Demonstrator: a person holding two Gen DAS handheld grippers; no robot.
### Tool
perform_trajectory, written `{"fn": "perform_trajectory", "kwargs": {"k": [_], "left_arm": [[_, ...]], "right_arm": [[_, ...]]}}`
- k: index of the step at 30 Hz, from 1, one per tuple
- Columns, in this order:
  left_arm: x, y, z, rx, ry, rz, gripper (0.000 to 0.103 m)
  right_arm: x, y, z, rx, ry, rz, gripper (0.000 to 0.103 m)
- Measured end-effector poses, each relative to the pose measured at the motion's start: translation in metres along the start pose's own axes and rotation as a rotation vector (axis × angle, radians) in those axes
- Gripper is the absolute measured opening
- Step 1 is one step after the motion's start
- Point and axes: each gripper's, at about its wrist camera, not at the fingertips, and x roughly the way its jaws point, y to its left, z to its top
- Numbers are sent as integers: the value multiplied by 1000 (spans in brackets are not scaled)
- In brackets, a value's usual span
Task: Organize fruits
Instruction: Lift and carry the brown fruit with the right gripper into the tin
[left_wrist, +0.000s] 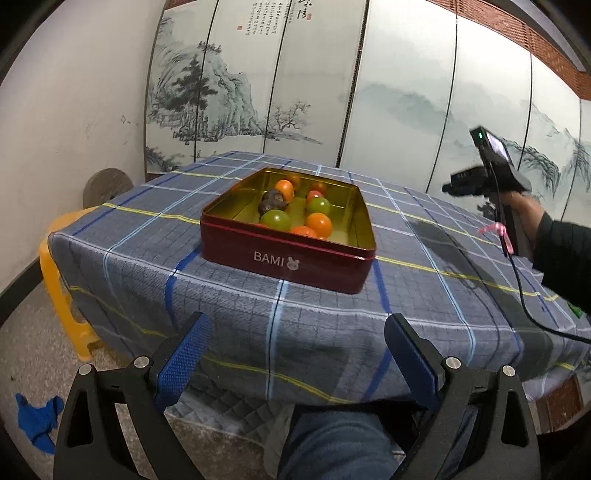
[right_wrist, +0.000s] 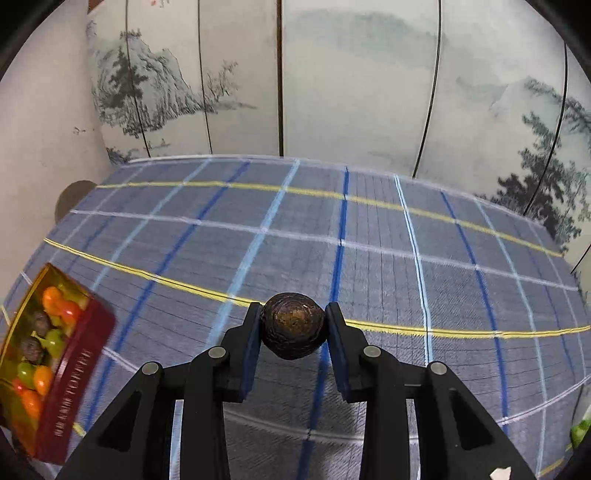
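A red tin (left_wrist: 284, 258) marked BAMI, gold inside, sits on the checked tablecloth (left_wrist: 147, 280). It holds several small orange (left_wrist: 319, 223), green (left_wrist: 277, 219) and dark brown fruits (left_wrist: 272, 203). My left gripper (left_wrist: 295, 354) hangs open before the table's near edge, with nothing between its blue pads. My right gripper (right_wrist: 292, 328) is shut on a dark brown round fruit (right_wrist: 293, 326), held above the bare cloth (right_wrist: 369, 240) to the right of the tin (right_wrist: 66, 387). In the left wrist view the right gripper's body (left_wrist: 491, 173) and the hand holding it show at the right.
A painted folding screen (left_wrist: 295, 85) stands behind the table. A yellow plastic stool (left_wrist: 59, 284) sits at the table's left side, with a blue cloth (left_wrist: 37, 421) on the floor. A black cable (left_wrist: 517, 288) trails from the right gripper across the cloth. A small green thing (right_wrist: 580, 430) shows at the right edge.
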Motion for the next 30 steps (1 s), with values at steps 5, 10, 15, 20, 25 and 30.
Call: {"fn": "perform_trajectory", "kwargs": {"k": [5,10,15,20,25,30], "left_arm": [[-11,-3,-1,5,-10,8,95],[-19,0,-1,5,-20,18,95],[-25,2,-5,2,-24,24,95],[-30,6,-7,-9,-29,28,95],[-35,11,-10,-19,-36,35,95],[-42,18,-14,-38,-39,47,95]], "right_arm": [[-29,22,10,-11,-42,18,31],[-45,46,16,-28,-66,43,31],[-59,71,19,-57,-86,65,31],[-67,96,19,-84,-94,84,31],[-73,118,17,-108,-99,107,31],[-79,138,15,-132,-105,128,31]]}}
